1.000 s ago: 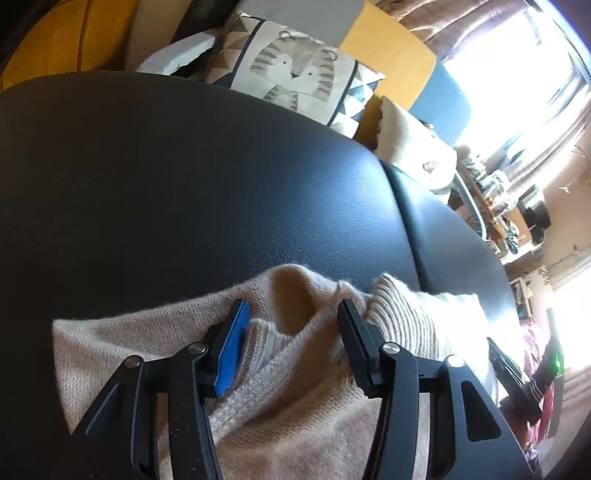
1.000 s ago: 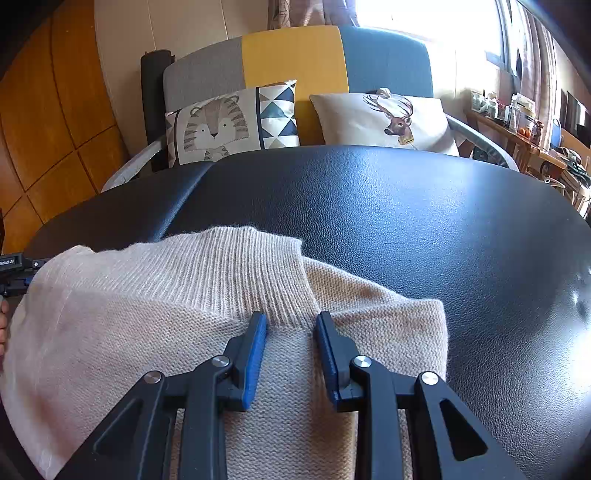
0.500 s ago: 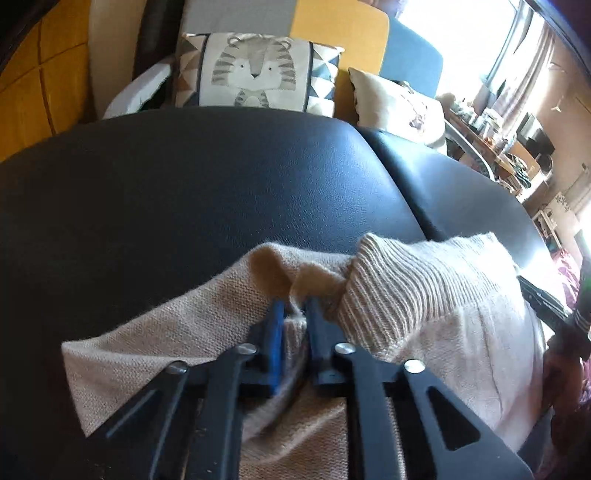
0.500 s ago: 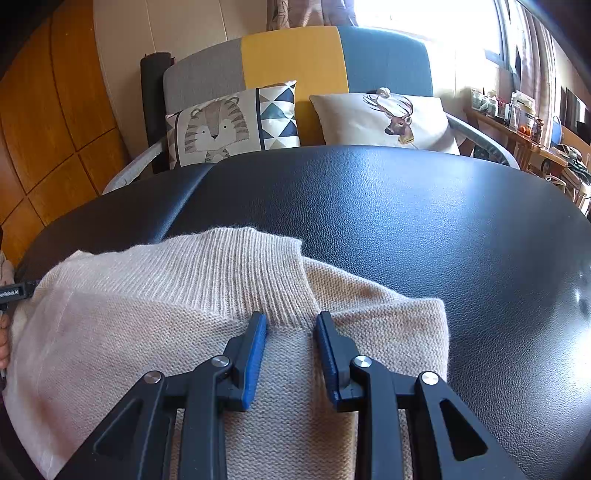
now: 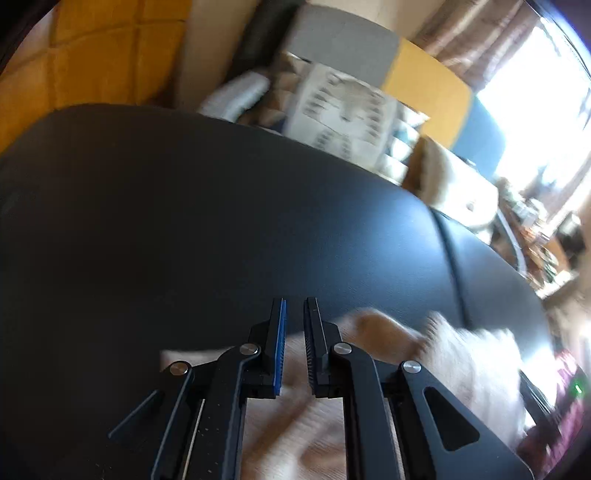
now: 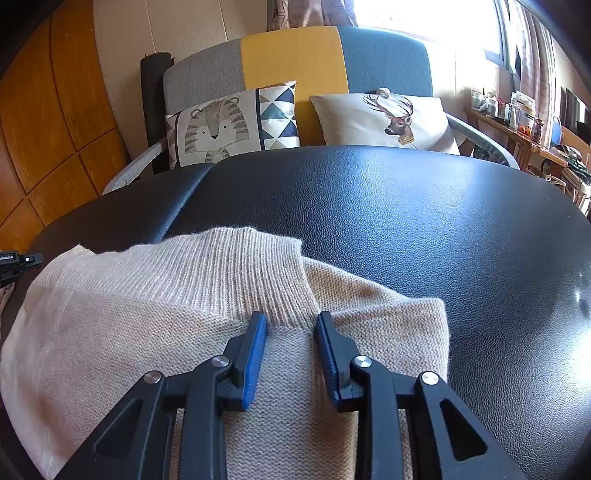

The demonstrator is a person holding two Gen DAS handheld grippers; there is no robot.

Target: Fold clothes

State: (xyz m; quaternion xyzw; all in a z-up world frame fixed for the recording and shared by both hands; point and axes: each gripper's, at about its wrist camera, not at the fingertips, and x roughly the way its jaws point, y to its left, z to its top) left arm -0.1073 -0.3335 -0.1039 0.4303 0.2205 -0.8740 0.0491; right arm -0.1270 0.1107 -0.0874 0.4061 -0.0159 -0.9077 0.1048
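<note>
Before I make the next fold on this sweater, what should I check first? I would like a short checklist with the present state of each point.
1. Left tongs grip the sweater: cannot tell. The jaws are nearly together, no cloth shows between the tips, and the picture is blurred.
2. Right tongs open over the sweater, just below the ribbed collar: ok.
3. Whole sweater in view: not ok. Its near edge is cut off.
4. Bare black surface beyond the sweater: ok.

Daylight from window [image 6: 424, 22] at 1 o'clock, blown out. Left wrist view motion-blurred; right sharp. Fisheye bending, dark corners.
</note>
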